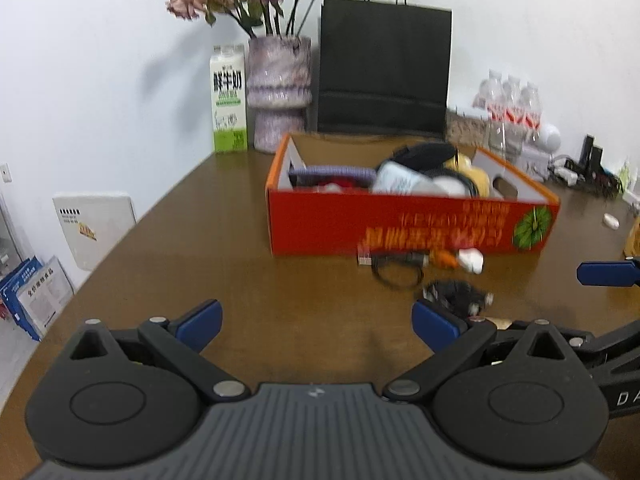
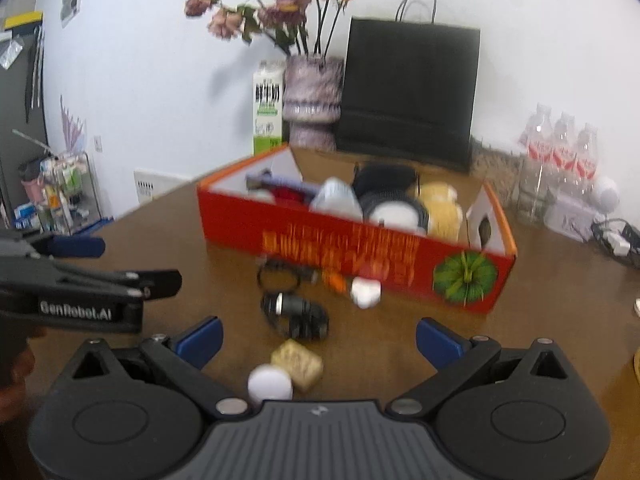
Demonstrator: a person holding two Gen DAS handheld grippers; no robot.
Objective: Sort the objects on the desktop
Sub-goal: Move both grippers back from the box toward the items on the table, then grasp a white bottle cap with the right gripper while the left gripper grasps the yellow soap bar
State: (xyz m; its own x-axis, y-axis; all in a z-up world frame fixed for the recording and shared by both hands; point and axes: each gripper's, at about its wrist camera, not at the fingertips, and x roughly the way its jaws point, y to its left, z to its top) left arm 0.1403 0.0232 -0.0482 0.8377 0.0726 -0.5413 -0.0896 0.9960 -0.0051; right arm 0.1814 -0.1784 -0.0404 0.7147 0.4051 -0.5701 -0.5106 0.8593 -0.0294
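A red cardboard box [image 1: 320, 224] [image 2: 240, 220] stands on the brown table, holding several items. In front of it lie a black looped cable [image 1: 396, 270] [image 2: 278, 276], a white charger [image 1: 472, 260] [image 2: 365, 292], an orange piece [image 2: 335, 280] and a black bundled cable [image 1: 456, 294] [image 2: 298, 316]. A tan block [image 2: 298, 364] and a white round lid [image 2: 270, 386] lie just ahead of my right gripper [image 2: 318, 340]. My left gripper [image 1: 316, 322] is open and empty over bare table. My right gripper is open and empty too.
A milk carton [image 1: 228, 100], a vase of dried flowers [image 1: 280, 92] and a black paper bag [image 1: 384, 68] stand at the back by the wall. Water bottles [image 2: 560, 152] and cables [image 2: 616, 240] sit at the right. The table's left edge drops to the floor.
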